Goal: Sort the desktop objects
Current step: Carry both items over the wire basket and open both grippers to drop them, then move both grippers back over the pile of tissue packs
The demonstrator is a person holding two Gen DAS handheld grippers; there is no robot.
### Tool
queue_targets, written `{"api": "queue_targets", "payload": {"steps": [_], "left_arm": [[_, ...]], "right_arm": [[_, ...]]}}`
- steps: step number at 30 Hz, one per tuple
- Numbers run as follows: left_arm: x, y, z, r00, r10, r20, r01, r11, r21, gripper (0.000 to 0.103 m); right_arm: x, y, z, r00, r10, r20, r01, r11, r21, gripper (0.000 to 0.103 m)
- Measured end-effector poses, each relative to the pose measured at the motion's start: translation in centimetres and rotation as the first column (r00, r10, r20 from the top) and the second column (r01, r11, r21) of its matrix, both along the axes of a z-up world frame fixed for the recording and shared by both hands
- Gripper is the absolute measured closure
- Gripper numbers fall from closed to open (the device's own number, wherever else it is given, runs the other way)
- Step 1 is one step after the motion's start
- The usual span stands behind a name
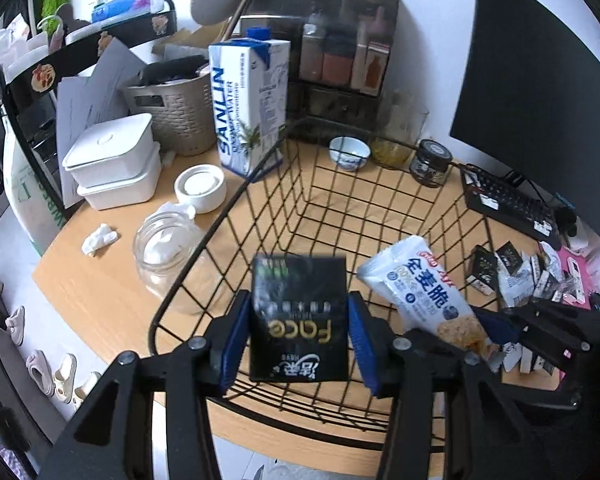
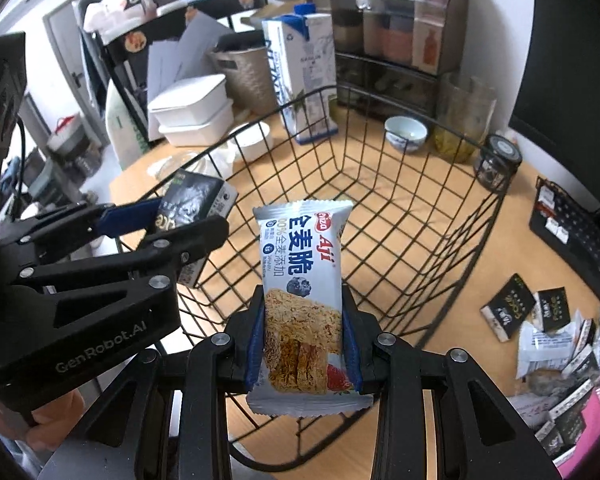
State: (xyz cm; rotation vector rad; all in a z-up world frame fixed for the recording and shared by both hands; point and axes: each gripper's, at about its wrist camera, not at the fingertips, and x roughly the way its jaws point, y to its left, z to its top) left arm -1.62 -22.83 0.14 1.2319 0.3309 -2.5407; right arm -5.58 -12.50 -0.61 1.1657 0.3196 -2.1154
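The left gripper (image 1: 299, 336) has a black packet (image 1: 299, 320) between its blue pads, but small gaps show on both sides, so the pads do not press it. The packet hangs over the near part of the black wire basket (image 1: 260, 184). The right gripper (image 2: 305, 340) holds a white cereal bar wrapper (image 2: 304, 280) firmly, upright, also above the basket's near edge. The two grippers are close together, side by side. The basket stands on the wooden worktop (image 1: 100, 292). To its right lies a pile of small packets (image 2: 548, 332). Behind the basket stand a water carton (image 1: 248, 104), a small bowl (image 1: 349, 153) and a dark jar (image 1: 431, 162).
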Motion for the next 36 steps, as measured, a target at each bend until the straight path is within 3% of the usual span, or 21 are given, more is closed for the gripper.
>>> {"api": "queue_targets", "payload": {"steps": [2,5,13,22,27,36], "left_arm": [[0.1,-0.3,0.0,1.000,0.008,0.004,-0.008,1.000,0.003,0.032],[0.4,-0.4,0.5,1.000,0.012,-0.014,-0.012,1.000,-0.002,0.027],[0.8,-0.3,1.0,1.000,0.010,-0.027,-0.009,1.000,0.018,0.027],[1.5,5.1,3.5,0.989,-0.124,-0.083,0.118,0.991,-0.067,0.026],[0.7,10.8,3.6,0.965,-0.253,-0.069,0.248,0.966,-0.078,0.026],[-2.2,22.8,-0.1,0.880,-0.472,0.056,0.475,0.872,-0.115,0.026]], "right_arm": [[0.0,-0.2,-0.1,1.000,-0.001,-0.002,0.001,1.000,0.002,0.068],[0.0,-0.3,0.0,1.000,0.002,0.000,-0.002,1.000,-0.010,0.059],[0.9,1.5,1.8,0.999,-0.021,-0.028,0.020,0.999,-0.039,0.056],[3.5,10.4,5.0,0.985,-0.148,-0.089,0.141,0.986,-0.087,0.054],[4.1,17.2,4.8,0.955,-0.276,-0.108,0.271,0.961,-0.059,0.048],[3.1,27.7,0.4,0.881,-0.473,-0.023,0.472,0.881,-0.023,0.048]]}}
